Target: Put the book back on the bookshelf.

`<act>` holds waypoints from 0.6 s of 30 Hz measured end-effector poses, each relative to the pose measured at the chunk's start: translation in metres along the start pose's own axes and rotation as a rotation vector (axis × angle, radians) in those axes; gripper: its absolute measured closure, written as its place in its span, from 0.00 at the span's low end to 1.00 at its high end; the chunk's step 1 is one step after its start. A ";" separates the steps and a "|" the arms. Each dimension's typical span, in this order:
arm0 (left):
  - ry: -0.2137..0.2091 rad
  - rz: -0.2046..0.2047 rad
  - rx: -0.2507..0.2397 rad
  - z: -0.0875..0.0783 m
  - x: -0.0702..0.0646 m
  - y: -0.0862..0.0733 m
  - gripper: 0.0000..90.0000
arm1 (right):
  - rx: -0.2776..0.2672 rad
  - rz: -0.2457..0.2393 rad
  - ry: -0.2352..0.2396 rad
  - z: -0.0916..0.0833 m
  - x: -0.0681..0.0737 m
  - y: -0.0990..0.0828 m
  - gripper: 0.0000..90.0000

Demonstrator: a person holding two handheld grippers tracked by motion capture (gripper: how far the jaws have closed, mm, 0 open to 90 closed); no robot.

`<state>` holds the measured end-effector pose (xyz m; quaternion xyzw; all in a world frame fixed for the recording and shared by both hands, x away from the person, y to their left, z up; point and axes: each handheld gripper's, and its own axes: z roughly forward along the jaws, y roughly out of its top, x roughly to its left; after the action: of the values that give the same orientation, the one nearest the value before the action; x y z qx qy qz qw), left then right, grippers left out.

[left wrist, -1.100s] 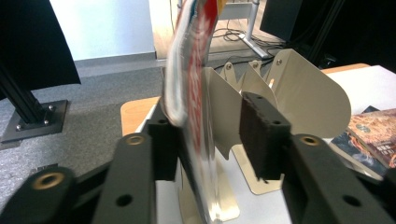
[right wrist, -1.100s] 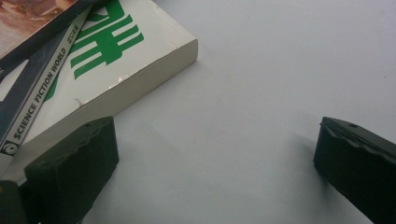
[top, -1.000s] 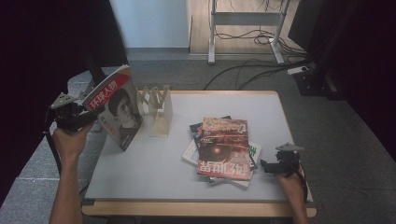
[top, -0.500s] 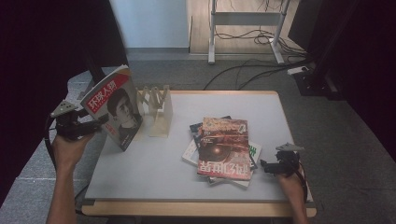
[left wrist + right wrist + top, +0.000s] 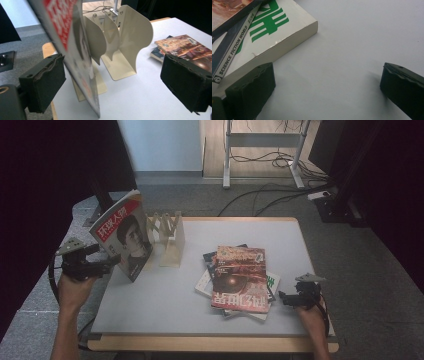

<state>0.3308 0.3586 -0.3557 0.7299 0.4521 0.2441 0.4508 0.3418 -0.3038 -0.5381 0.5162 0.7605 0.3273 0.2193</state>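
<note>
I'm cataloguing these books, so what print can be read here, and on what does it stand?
"SCIENCE FICTION WORLD": dark spine in the pile, right gripper view.
Large green characters: white book; cut off, unreadable.
Red banner, white characters: standing magazine; too blurred.
Top book of the pile: title upside down, too blurred.

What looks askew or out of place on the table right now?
The magazine leans tilted against the bookend rack, not upright in a slot, with the left gripper open around its edge. The book stack is fanned unevenly, and the bottom book's corner looks chipped.
</note>
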 end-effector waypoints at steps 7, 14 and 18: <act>-0.021 0.017 -0.003 -0.005 -0.014 -0.006 0.01 | 0.000 0.000 0.000 0.000 0.000 0.000 0.00; -0.051 0.050 0.004 0.003 -0.027 -0.008 0.00 | 0.000 0.000 0.000 0.000 0.000 0.000 0.00; -0.068 0.081 0.015 0.012 -0.036 -0.010 0.00 | 0.000 -0.001 0.000 0.000 0.000 0.000 0.00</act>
<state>0.3190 0.3236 -0.3680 0.7590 0.4082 0.2336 0.4502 0.3418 -0.3038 -0.5381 0.5160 0.7606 0.3272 0.2194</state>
